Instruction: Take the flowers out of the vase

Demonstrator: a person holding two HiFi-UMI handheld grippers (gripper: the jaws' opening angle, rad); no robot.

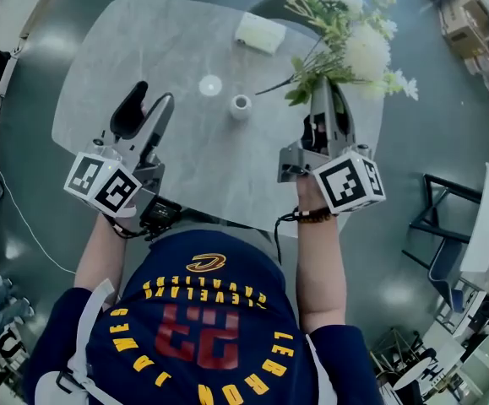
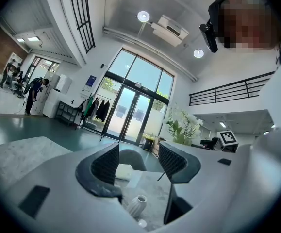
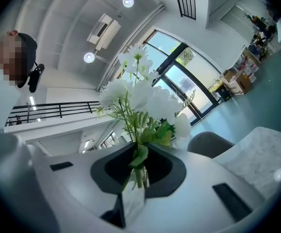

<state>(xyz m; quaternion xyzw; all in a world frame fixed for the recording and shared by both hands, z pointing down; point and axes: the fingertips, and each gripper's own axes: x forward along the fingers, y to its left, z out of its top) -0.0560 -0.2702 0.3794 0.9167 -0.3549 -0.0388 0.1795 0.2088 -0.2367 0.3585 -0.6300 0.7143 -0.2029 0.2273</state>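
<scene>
The flowers are a bunch of soft white blooms with thin green stems and feathery leaves. The right gripper has its dark, ribbed fingers pinched shut on the stems, and the blooms fan out beyond them over the far right part of the table. The vase, small, white and ridged with a narrow round mouth, stands empty and upright near the middle of the table, well to the left of the flowers and between the two grippers. The left gripper has its fingers spread apart with nothing between them (the vase shows low in its view, beyond the fingers). A little white round disc lies just to the far left of the vase, and a white folded napkin sits at the far edge. The table top is pale grey with a stone-like mottle and rounded corners; a dark, curved chair stands at its far side. The floor is a glossy grey-green that mirrors the lights. The room is tall and white, with large glass doors, a black railing along an upper level and round ceiling lights.
</scene>
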